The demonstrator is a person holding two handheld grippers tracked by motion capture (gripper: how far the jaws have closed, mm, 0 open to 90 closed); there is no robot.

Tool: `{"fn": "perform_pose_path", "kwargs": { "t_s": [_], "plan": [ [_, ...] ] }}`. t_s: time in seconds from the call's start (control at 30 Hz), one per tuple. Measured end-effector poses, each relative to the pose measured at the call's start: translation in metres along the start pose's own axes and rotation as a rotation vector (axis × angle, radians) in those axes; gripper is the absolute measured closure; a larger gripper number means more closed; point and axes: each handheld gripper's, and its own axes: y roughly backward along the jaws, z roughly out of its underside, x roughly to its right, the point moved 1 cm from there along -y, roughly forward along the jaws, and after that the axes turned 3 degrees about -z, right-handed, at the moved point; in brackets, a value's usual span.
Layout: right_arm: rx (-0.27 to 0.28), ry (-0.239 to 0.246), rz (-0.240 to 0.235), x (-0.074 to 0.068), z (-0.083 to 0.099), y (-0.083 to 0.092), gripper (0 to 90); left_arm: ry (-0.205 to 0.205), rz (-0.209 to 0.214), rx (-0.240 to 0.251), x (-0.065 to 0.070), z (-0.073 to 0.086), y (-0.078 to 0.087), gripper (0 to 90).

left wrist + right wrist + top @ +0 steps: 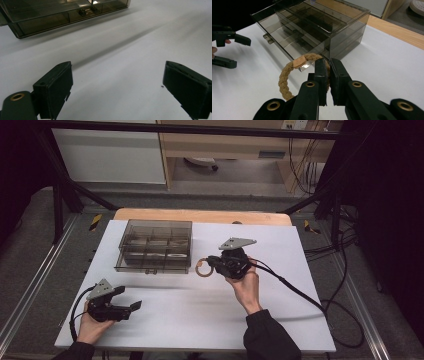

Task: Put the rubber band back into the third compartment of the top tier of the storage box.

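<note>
One braided rope ring [287, 75], tan with a small leather tag [299, 62] whose marking is too small to read, is clamped between the fingers of the right gripper [328, 75], held just off the near right corner of a single smoky clear organiser box [155, 245] with divided compartments. The box sits toward the far left of the white tabletop [200, 320]. Near the front left edge, the left gripper [117, 82] has its fingers spread wide with nothing between them. Broad bare tabletop lies between the two grippers.
</note>
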Motion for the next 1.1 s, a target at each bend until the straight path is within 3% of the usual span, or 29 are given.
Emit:
{"fn": "perform_pose_path", "kwargs": {
  "t_s": [1.1],
  "plan": [
    [-0.002,-0.010,-0.002,-0.012,-0.034,-0.050,84.7,-0.001,0.004,-0.001,0.000,0.000,0.000,9.1]
  ]
}}
